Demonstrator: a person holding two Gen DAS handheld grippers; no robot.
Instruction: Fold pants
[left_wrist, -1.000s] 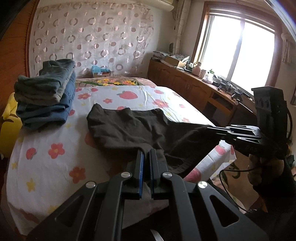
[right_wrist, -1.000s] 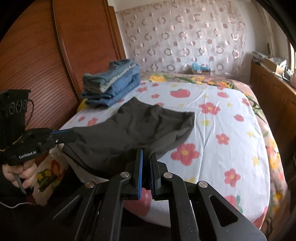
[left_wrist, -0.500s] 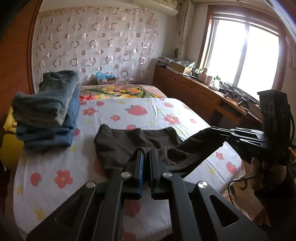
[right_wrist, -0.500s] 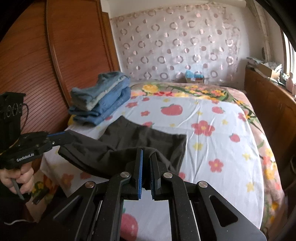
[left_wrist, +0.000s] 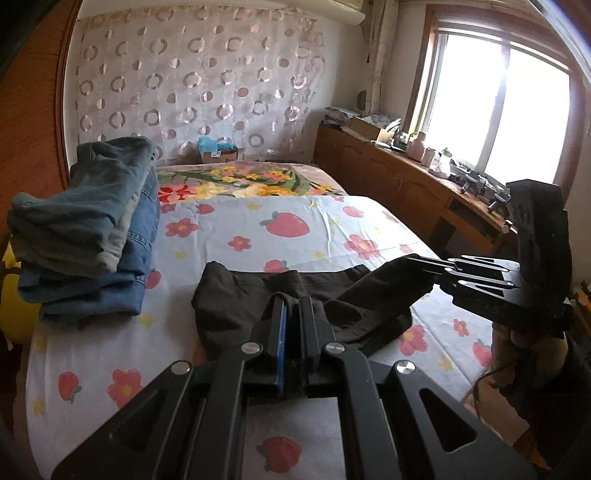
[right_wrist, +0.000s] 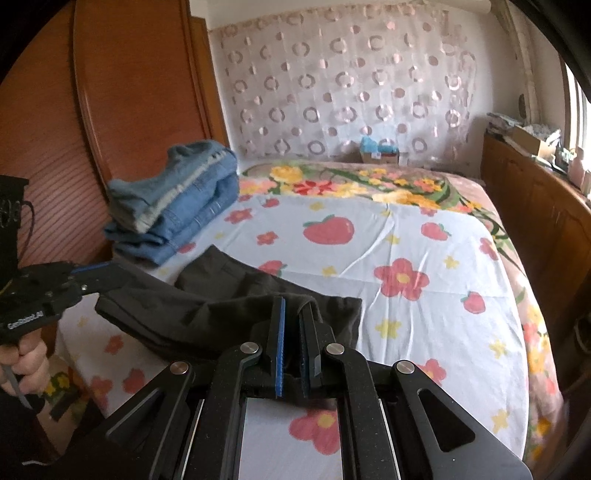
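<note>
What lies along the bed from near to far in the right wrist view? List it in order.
Right gripper clamped on the dark pants → big red flower print → strawberry print → floral blanket → small box by the curtain.

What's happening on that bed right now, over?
Both claws, left and right, shut on dark pants. Near edge lifted, far part on bed. Folded jeans stack clear.
</note>
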